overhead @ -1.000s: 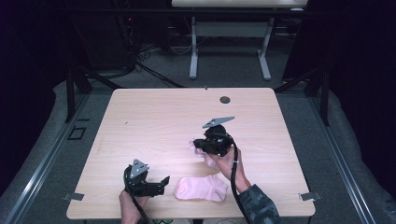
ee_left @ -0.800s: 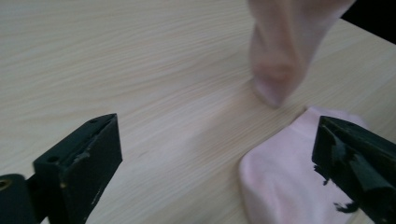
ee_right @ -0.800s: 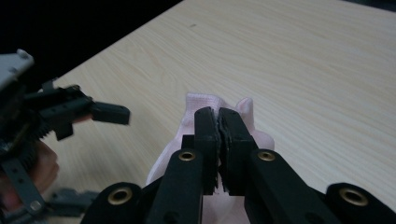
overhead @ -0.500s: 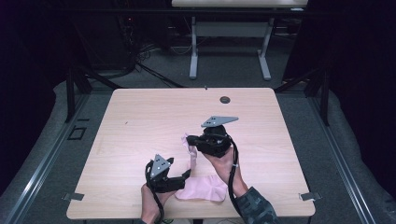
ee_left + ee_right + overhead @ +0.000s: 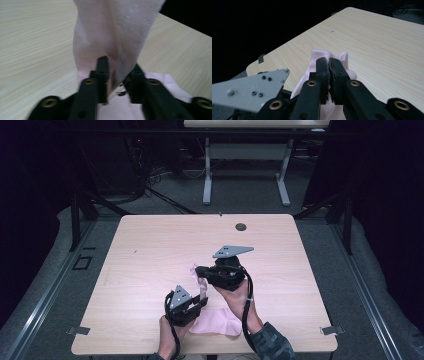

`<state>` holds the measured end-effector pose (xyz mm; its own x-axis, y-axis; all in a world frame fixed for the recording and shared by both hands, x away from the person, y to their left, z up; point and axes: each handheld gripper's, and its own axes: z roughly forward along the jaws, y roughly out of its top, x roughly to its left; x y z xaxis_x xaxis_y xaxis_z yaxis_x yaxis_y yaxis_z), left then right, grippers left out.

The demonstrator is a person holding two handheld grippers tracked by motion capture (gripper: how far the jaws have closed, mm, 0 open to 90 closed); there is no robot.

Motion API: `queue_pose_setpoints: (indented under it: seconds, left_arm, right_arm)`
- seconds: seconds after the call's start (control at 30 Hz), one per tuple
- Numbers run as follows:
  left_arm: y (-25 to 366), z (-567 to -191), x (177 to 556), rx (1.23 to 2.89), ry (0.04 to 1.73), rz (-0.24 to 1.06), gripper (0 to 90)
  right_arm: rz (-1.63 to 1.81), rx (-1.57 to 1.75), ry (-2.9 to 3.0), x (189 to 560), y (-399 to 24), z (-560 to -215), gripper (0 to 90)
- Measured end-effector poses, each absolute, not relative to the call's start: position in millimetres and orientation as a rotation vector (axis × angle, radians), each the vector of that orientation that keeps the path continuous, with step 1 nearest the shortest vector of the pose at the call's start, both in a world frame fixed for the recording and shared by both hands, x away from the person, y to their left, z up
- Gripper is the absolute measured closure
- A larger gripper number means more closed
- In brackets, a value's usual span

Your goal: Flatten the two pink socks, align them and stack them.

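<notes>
Holding the pink sock (image 5: 216, 320) up near the table's (image 5: 150, 250) front edge, your right gripper (image 5: 329, 62) pinches its cuff; your left gripper (image 5: 117, 72) has just closed mid-fabric (a bunched fold between its jaws). Keep tension even.

1. The sock (image 5: 216, 322) is pale pink and plain, low in the high view's centre.
2. The surface (image 5: 150, 250) is light wood with fine grain lines.
3. Both grippers, left (image 5: 197, 304) and right (image 5: 200, 270), are black; their jaws carry brass-coloured screw rings.
4. Each bears a grey plate (image 5: 233, 251) dotted with dark screws.
5. The sleeve (image 5: 272, 345), bottom centre, is dark with a mottled pattern.
6. The floor (image 5: 50, 285) is grey.
</notes>
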<state>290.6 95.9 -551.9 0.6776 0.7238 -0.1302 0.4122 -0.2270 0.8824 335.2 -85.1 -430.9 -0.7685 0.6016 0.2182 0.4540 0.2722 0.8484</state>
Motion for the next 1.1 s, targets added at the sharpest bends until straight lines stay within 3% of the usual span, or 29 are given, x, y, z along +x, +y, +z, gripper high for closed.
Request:
queue_pose_setpoints:
  seconds: [0.07, 0.3, 0.77, 0.9, 1.1]
  left_arm:
    - [97.5, -550.5, 292.0, 1.873, 0.894, 0.394, 88.3]
    - [105.4, -535.5, 282.7, 2.001, 0.877, 0.503, 88.8]
    - [97.0, -519.3, 253.5, 2.304, 0.78, 0.605, 88.8]
    - [94.5, -530.2, 254.7, 2.332, 0.81, 0.602, 88.8]
    - [94.3, -534.0, 256.4, 2.345, 0.846, 0.614, 88.7]
  right_arm:
    - [1.514, 1.0, 2.382, 333.3, -89.6, -431.5, 86.3]
    - [1.564, 1.073, 2.336, 321.3, -119.9, -444.8, 86.3]
    - [1.55, 1.144, 2.391, 299.4, -148.4, -484.8, 89.4]
    - [1.409, 1.207, 2.44, 299.8, -149.1, -510.6, 80.3]
    - [1.359, 1.218, 2.537, 301.0, -145.3, -542.8, 48.9]
